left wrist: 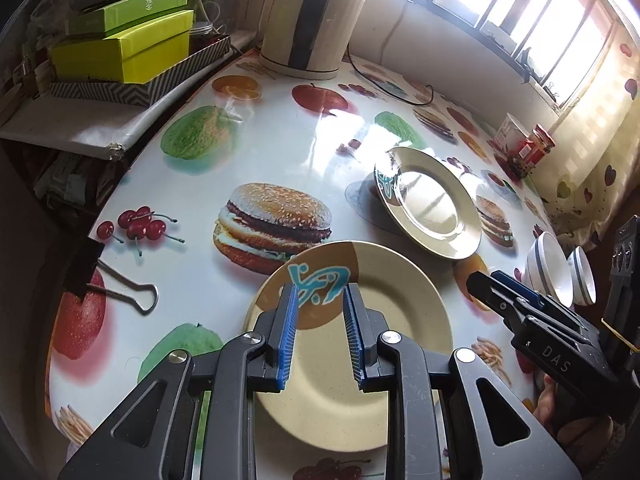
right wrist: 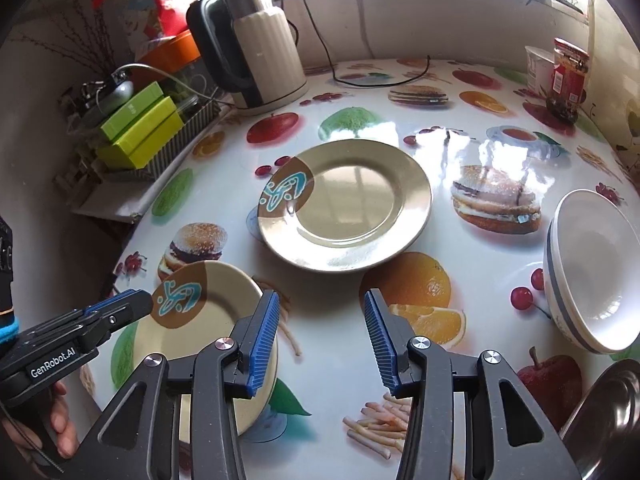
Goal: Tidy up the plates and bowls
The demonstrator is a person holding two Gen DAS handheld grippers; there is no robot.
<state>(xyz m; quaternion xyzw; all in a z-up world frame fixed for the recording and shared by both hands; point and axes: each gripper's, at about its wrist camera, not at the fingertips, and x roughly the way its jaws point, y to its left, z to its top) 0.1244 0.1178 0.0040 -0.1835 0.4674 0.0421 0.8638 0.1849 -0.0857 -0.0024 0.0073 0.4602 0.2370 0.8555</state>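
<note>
— Where are your tongs right now?

— My left tongs hang just above the near plate, spread a little, with nothing between the blue pads; the plate's teal-and-brown emblem shows in the gap. My right tongs are spread wider, empty too, over the bare tabletop with its printed fruit and burgers.

— And the plates relative to them?

— From the right wrist, the near plate lies flat by the left pad, partly hidden behind it, at the tabletop's edge. The second plate sits farther ahead, beyond the gap between the pads, well apart from them. From the left wrist, that second plate is ahead and to the right.

— Bowls?

— White bowls with grey bands stand to the right, nested as far as I can tell. The left wrist shows them beside a smaller one. I see nothing in them.

— Anything else holding things?

— A striped tray on the shelf beside the tabletop carries green boxes. A kettle stands at the far edge, a red-labelled jar far right, and a steel vessel's rim shows at my lower right.
</note>
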